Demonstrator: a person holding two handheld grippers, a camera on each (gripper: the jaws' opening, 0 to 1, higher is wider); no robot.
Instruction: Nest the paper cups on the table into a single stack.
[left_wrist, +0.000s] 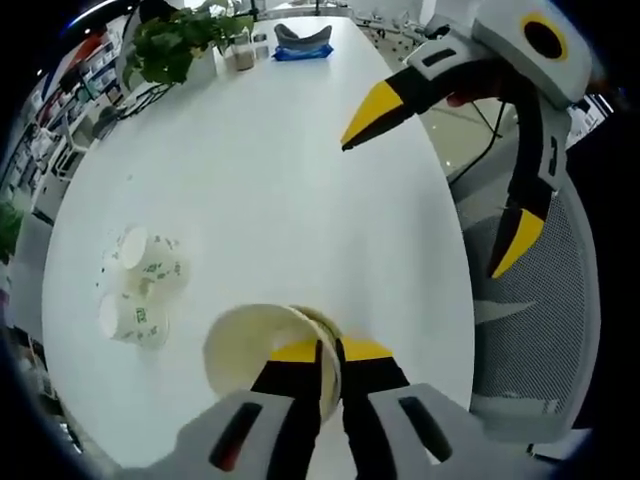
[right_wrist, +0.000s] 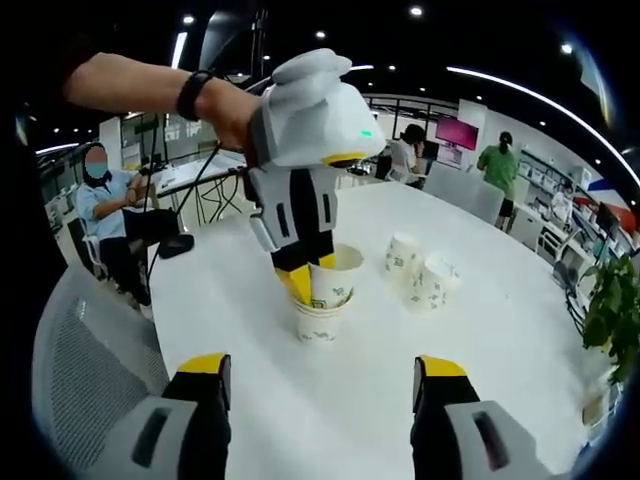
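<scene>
Left gripper view, from the left side across. Two loose paper cups (left_wrist: 140, 290) lay on their sides on the white table (left_wrist: 260, 190), touching each other, mouths toward the camera, green print on their walls. Just beside them to the right, the held cup (left_wrist: 262, 347) filled the lower middle, its open mouth seen from above. The left gripper (left_wrist: 330, 352) pinched that cup's rim: yellow tips pressed together with the paper wall between them. Farther right, the right gripper (left_wrist: 440, 175) hung above the table edge, its two yellow-tipped jaws spread wide, nothing between them. Behind it stood a grey mesh chair (left_wrist: 540, 330). At the far end of the table sat a potted plant (left_wrist: 175, 45) and a blue-and-grey object I could not identify.

Right gripper view, left to right. A seated person was at the far left, past the mesh chair back (right_wrist: 80, 370). A hand with a dark wristband held the left gripper (right_wrist: 308, 285) pointing down, tips closed on the rim of the upper cup (right_wrist: 335, 275), which sat tilted in the mouth of an upright cup (right_wrist: 320, 322) on the table (right_wrist: 500, 330). To the right, well apart, stood the two remaining cups (right_wrist: 420, 270), near each other. The right gripper (right_wrist: 322, 385) showed at the bottom, fingers wide apart and empty.
</scene>
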